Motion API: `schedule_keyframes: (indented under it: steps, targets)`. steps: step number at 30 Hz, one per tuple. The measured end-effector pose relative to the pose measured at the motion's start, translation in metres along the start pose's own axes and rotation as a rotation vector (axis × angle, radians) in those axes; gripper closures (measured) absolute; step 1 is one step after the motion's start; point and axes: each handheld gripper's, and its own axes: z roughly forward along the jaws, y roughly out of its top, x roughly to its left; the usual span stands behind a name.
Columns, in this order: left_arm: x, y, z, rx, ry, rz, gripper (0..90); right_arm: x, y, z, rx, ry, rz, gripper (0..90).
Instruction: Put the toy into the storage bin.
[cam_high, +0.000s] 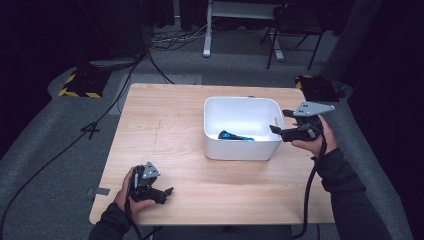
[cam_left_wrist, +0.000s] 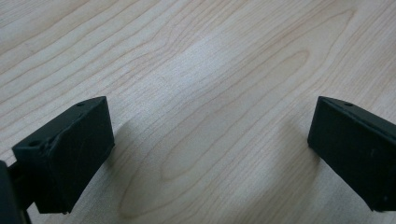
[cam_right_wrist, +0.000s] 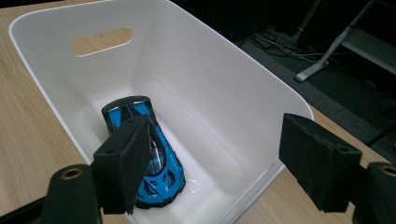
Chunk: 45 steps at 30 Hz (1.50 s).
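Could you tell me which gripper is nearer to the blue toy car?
Right. The right gripper hovers at the bin's right rim, just above the car; the left gripper rests near the table's front-left edge.

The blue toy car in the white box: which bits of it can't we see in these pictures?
- High view: most of the blue toy car is hidden behind the white box's near wall, and it is too small to show detail.
- Right gripper view: the right gripper's left jaw covers part of the car's side.
- Right gripper view: the car's underside rests on the box floor, so it cannot be seen.
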Motion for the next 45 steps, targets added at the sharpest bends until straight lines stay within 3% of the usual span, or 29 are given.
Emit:
schedule_keyframes:
  steps: [25, 45]
  targets:
    - [0.0, 0.0, 0.0, -0.001, 0.0, -0.001, 0.6, 0.007, -0.022, -0.032, -0.018, -0.037, -0.012, 24.1]
    - [0.0, 0.0, 0.0, 0.0, 0.0, 0.0, 0.6, 0.012, -0.048, -0.043, -0.001, -0.032, -0.007, 23.3]
